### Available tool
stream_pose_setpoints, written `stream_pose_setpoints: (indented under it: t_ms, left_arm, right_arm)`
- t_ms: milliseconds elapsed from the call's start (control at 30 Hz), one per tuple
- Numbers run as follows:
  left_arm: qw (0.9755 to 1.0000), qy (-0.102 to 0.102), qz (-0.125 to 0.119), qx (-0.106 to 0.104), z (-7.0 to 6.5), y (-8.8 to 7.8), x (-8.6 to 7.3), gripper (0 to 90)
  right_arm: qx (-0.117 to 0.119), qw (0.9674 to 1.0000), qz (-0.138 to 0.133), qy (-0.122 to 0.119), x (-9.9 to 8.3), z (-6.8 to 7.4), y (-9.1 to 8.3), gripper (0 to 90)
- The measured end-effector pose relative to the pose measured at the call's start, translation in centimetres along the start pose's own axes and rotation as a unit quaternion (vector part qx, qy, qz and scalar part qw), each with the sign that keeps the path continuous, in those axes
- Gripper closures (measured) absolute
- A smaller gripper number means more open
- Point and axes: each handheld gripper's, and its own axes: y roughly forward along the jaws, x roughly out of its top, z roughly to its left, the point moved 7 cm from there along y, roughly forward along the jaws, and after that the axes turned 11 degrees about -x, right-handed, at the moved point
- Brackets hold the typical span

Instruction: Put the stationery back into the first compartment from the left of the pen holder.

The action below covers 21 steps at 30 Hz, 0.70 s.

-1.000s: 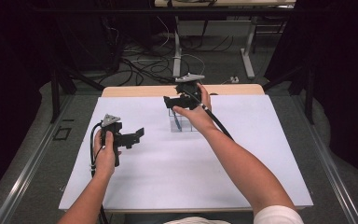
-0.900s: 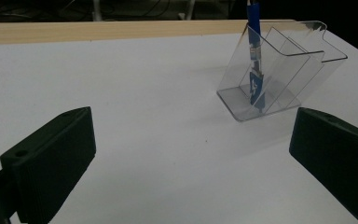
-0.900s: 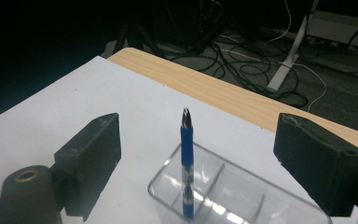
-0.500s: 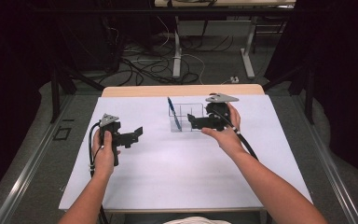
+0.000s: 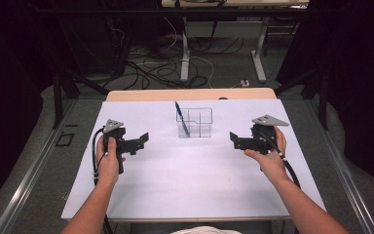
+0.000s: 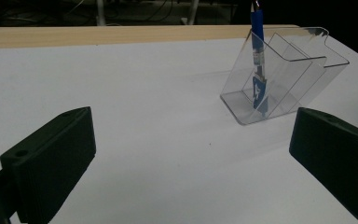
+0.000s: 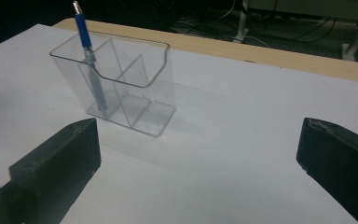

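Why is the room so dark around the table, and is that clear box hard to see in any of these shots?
High view: light falls on the white table while the surroundings stay near black. The clear holder looks faint there, marked mostly by the blue pen. Left gripper view: its edges catch pale glints and the near jaws look soft. Right gripper view: the holder casts a mild shadow, with a slight haze overall.

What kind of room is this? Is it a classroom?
More likely a lab or workshop for recording. A plain white table holds just a clear pen holder with a blue pen, cables sprawl over the floor behind it, and dark curtains hang around it.
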Motion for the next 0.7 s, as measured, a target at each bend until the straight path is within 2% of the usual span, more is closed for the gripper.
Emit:
stream_pose_setpoints:
  t_ms: [33,67,100,167,200,400,533,633,700]
  left_arm:
    - [1.0,-0.001,0.0,0.0,0.0,0.0,0.0,0.2]
    - [1.0,-0.001,-0.001,0.0,0.0,0.0,0.0,0.1]
    - [1.0,-0.001,-0.003,0.002,0.0,-0.1,0.0,0.1]
    - [1.0,-0.003,-0.003,0.002,0.1,-0.2,0.0,0.2]
    - [1.0,-0.003,-0.003,0.002,0.1,-0.2,0.0,0.2]
    - [1.0,-0.007,-0.005,0.003,0.1,-0.3,0.0,0.2]
    - [1.0,-0.008,-0.003,0.003,0.2,-0.2,-0.1,0.2]
    - [0.9999,-0.009,-0.002,0.004,0.3,-0.2,-0.2,0.2]
    - [1.0,-0.009,-0.001,0.004,0.3,-0.1,-0.2,0.2]
  right_arm:
    - [0.0,1.0,0.0,0.0,0.0,0.0,0.0,0.0]
    - [-0.008,0.9999,0.004,0.004,-0.5,-1.1,-0.3,0.0]
    - [-0.008,0.9999,0.004,0.004,-0.5,-1.1,-0.3,0.0]
    - [-0.017,0.9997,0.01,0.012,-1.4,-2.5,-0.5,0.0]
    - [-0.017,0.9997,0.01,0.012,-1.4,-2.5,-0.5,0.0]
    - [-0.039,0.9985,0.025,0.029,-3.3,-4.9,-0.7,0.0]
    - [-0.051,0.9971,0.032,0.047,-4.3,-6.0,-0.4,0.0]
    - [-0.049,0.996,0.04,0.063,-5.0,-6.5,-0.1,0.0]
    - [-0.051,0.9956,0.044,0.065,-5.3,-6.9,0.2,0.0]
